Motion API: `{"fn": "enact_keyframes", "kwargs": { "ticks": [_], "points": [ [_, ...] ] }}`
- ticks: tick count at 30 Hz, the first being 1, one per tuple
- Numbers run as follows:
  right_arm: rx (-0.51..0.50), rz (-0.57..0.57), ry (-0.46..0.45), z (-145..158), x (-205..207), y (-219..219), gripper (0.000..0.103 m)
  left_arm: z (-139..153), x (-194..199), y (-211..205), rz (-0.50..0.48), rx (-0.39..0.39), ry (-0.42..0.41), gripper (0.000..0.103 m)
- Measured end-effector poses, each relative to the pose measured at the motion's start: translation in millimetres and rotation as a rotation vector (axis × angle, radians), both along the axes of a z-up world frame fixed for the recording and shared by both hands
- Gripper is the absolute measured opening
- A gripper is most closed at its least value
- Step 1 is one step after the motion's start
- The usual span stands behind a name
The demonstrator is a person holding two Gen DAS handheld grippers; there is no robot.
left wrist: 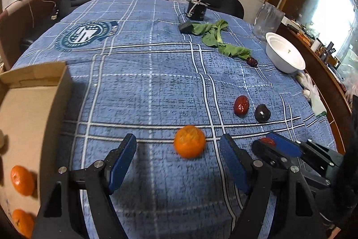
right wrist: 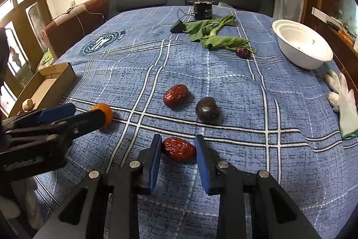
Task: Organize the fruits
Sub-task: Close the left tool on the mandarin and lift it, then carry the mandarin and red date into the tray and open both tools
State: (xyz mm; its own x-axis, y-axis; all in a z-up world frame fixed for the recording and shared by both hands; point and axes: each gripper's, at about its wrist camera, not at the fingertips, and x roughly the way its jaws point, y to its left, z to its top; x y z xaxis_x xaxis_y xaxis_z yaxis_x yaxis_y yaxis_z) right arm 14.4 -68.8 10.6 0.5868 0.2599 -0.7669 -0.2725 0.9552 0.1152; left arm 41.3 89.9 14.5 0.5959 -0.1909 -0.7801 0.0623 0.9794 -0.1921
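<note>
Left of the orange [left wrist: 189, 144], the box [left wrist: 33, 109] is cut off by the frame, two more oranges [left wrist: 22, 179] inside visible only in the left view. The left gripper [left wrist: 179, 149] hangs released around the orange, blurred there and half hidden behind its finger in the right view. Right of the orange, the right gripper [right wrist: 178, 147] is clenched on a date [right wrist: 178, 148]; beyond lie another date [right wrist: 175, 95], a dark fruit [right wrist: 207, 112] and a bowl [right wrist: 299, 55].

An orange tangerine [left wrist: 189, 144] lies on the blue plaid cloth; nearby, two wrinkled red dates [right wrist: 178, 148] [right wrist: 175, 95] and a dark, possibly avocado-like fruit [right wrist: 207, 109]; two tangerines [left wrist: 22, 180] sit boxed.
</note>
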Motion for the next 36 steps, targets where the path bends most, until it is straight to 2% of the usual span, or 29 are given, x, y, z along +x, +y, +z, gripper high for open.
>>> {"fn": "enact_keyframes", "kwargs": {
  "ticks": [5,7,9,10,12,27,31,36],
  "points": [
    [0.029,-0.024,0.01,0.7,0.3,-10.2,0.032,-6.4,3.5,-5.0,-0.031,0.013,-0.01,0.067],
    [0.035,-0.03,0.013,0.7,0.6,-12.6,0.032,-7.0,3.6,-7.8,-0.044,0.026,-0.021,0.057],
    [0.033,-0.032,0.011,1.0,0.6,-12.3,0.032,-7.2,3.9,-9.3,-0.056,0.042,-0.029,0.051],
    [0.028,-0.031,0.009,0.8,0.4,-11.6,0.032,-7.1,4.2,-10.5,-0.064,0.043,-0.031,0.041],
    [0.013,-0.029,0.001,0.7,-0.8,-9.3,0.032,-7.7,4.1,-12.4,-0.09,0.031,-0.028,0.028],
    [-0.029,-0.066,-0.092,12.4,-14.6,-6.2,0.032,4.7,-12.4,-5.9,-0.062,-0.009,-0.097,0.028],
    [-0.01,-0.065,-0.106,24.5,-28.1,-2.7,0.032,26.1,-34.7,-0.4,-0.065,-0.019,-0.145,0.028],
    [0.026,-0.03,-0.114,38.4,-51.4,9.4,0.033,46.7,-76.0,27.2,-0.031,-0.041,-0.176,0.029]
  ]
}}
